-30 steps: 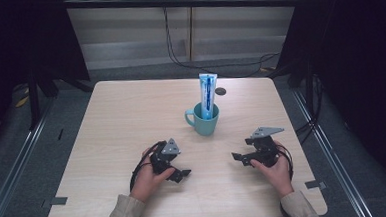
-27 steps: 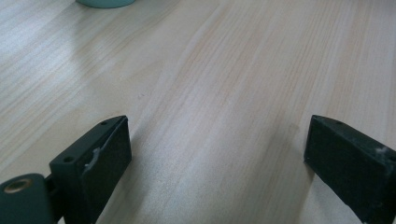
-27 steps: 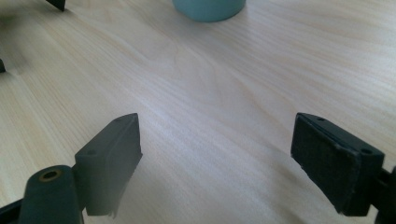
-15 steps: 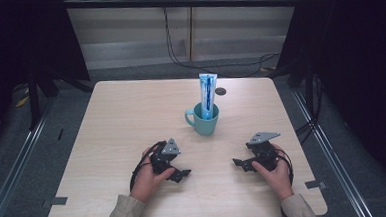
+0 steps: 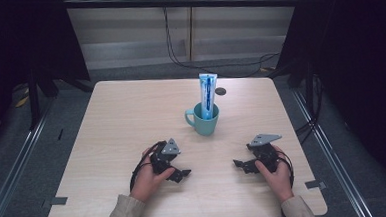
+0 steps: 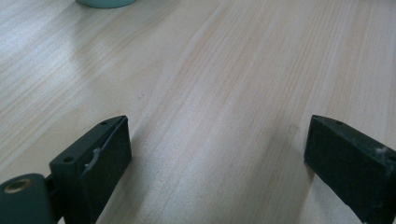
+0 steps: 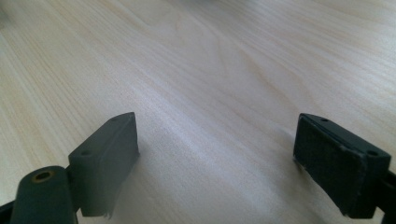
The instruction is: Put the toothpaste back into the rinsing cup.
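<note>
Both grippers, the left gripper (image 5: pixel 180 173) and the right gripper (image 5: pixel 240 164), rest on the table (image 5: pixel 106 123) with jaws wide apart, holding nothing. The toothpaste tube (image 5: pixel 208 93) stands in the cup (image 5: pixel 204 122). I think a gripper must next reach forward to them.

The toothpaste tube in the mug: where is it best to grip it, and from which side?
Probably grip the toothpaste tube on its upper part, above the rim of the teal mug. It stands upright with the flat face toward the person, so come from above or the near side, jaws closing across the thin flat body.
</note>
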A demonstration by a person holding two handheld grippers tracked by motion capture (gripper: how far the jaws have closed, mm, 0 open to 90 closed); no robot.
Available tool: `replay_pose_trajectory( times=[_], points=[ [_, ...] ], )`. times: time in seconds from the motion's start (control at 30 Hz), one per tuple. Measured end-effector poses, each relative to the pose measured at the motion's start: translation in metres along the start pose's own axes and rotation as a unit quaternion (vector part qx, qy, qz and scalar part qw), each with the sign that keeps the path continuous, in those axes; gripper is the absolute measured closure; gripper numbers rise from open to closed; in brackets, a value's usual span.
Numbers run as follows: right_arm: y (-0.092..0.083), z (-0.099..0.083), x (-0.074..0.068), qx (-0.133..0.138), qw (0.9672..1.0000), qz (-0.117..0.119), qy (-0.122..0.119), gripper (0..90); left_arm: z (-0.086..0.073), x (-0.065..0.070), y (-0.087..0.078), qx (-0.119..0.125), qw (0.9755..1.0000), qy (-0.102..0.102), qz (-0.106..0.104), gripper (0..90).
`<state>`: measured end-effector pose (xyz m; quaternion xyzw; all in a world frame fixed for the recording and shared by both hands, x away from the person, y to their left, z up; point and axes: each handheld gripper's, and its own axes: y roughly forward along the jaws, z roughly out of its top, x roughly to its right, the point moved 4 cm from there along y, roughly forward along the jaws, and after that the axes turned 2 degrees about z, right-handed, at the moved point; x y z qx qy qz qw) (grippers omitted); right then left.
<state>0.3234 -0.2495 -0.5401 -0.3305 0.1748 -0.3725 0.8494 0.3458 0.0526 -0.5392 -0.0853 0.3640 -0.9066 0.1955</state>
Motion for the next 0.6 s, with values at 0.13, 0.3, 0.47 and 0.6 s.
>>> replay_pose_trajectory(
  times=[0.13, 0.3, 0.47, 0.6],
  points=[
    [0.0003, 0.0, 0.0006, -0.001, 1.0, 0.001, 0.001, 12.5, -0.0001, -0.0002, -0.0001, -0.001, 1.0, 0.002, 0.0, 7.0],
    [0.0005, 0.0001, 0.0011, 0.0, 1.0, 0.0, 0.0, 12.5, -0.0001, -0.0003, -0.0002, -0.002, 1.0, 0.003, 0.001, 7.0],
    [0.0006, 0.0001, 0.0012, 0.0, 1.0, 0.0, -0.001, 12.5, -0.0001, -0.0003, -0.0002, -0.002, 1.0, 0.003, 0.001, 7.0],
    [0.0006, 0.0001, 0.0011, 0.0, 1.0, 0.0, -0.001, 12.5, -0.0001, -0.0003, -0.0002, -0.002, 1.0, 0.003, 0.002, 6.9]
  ],
)
